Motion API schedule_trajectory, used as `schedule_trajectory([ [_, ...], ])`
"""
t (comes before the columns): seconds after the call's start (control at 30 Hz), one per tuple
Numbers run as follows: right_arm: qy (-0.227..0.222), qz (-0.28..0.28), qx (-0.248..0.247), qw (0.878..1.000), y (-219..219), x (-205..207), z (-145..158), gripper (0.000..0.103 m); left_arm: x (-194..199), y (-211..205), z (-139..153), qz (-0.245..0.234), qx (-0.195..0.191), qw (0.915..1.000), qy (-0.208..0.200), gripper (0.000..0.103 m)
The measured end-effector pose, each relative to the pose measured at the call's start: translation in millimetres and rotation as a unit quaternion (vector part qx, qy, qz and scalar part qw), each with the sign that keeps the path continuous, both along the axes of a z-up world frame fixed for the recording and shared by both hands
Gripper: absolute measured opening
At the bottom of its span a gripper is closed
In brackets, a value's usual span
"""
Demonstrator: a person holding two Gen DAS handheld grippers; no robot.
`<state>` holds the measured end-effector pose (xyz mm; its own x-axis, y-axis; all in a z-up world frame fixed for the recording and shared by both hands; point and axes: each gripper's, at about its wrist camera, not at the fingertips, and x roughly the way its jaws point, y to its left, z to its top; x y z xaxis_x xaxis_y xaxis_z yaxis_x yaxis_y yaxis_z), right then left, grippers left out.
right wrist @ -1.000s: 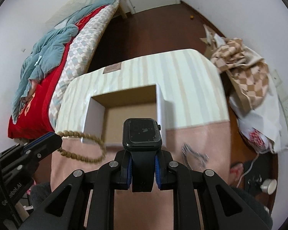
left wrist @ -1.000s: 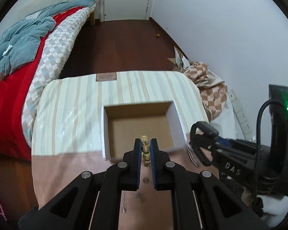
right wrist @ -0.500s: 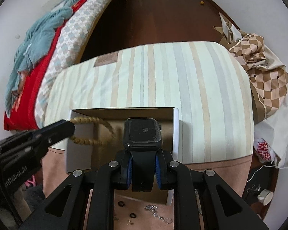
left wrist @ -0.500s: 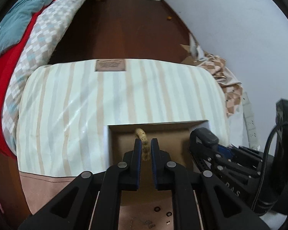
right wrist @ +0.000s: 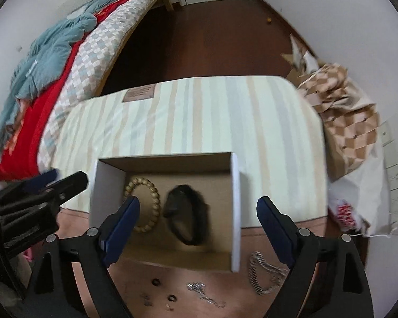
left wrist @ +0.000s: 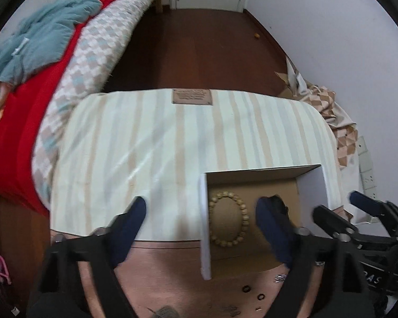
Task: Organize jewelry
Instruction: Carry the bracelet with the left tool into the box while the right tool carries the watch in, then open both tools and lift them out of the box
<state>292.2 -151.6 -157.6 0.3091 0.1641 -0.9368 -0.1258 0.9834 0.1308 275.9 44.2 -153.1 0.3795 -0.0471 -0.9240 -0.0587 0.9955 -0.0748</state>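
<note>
An open cardboard box (right wrist: 234,206) stands on the striped cushion. Inside lie a wooden bead bracelet (right wrist: 143,206) on the left and a black smartwatch (right wrist: 188,217) beside it. The bracelet also shows in the left wrist view (left wrist: 228,220), with the watch (left wrist: 277,202) partly hidden by a finger. My left gripper (left wrist: 201,212) is open and empty above the box's left wall (left wrist: 204,228). My right gripper (right wrist: 197,212) is open and empty over the box. A silver chain (right wrist: 262,273) and small rings (right wrist: 156,282) lie on the pink surface in front.
A bed with red and teal bedding (right wrist: 47,61) lies to the left. A checkered bag (right wrist: 347,122) and a white bag (right wrist: 358,201) sit at the right by the wall. A dark wood floor (right wrist: 199,39) lies beyond the cushion.
Both grippers have opened. The bracelet dropped from the left gripper and the watch from the right gripper into the box. Both grippers have drawn back a little.
</note>
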Motion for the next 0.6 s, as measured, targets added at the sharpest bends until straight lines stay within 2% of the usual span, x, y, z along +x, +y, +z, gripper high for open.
schedule_trajectory([
  [0.07,-0.007,0.004,-0.018,1.0,1,-8,3,0.098,-7,2,0,0.002,0.013,0.9999,-0.003,0.088],
  [0.1,-0.007,0.006,-0.027,1.0,2,-13,3,0.102,-9,2,-1,0.003,0.016,0.9999,-0.003,0.094],
  [0.27,-0.003,0.007,-0.047,0.999,3,-30,-2,0.102,-26,3,-5,0.011,0.028,0.9996,-0.002,0.098],
  [0.6,-0.016,0.003,-0.063,0.998,0,-52,8,0.102,-51,-2,13,0.015,0.055,0.998,-0.029,0.098],
])
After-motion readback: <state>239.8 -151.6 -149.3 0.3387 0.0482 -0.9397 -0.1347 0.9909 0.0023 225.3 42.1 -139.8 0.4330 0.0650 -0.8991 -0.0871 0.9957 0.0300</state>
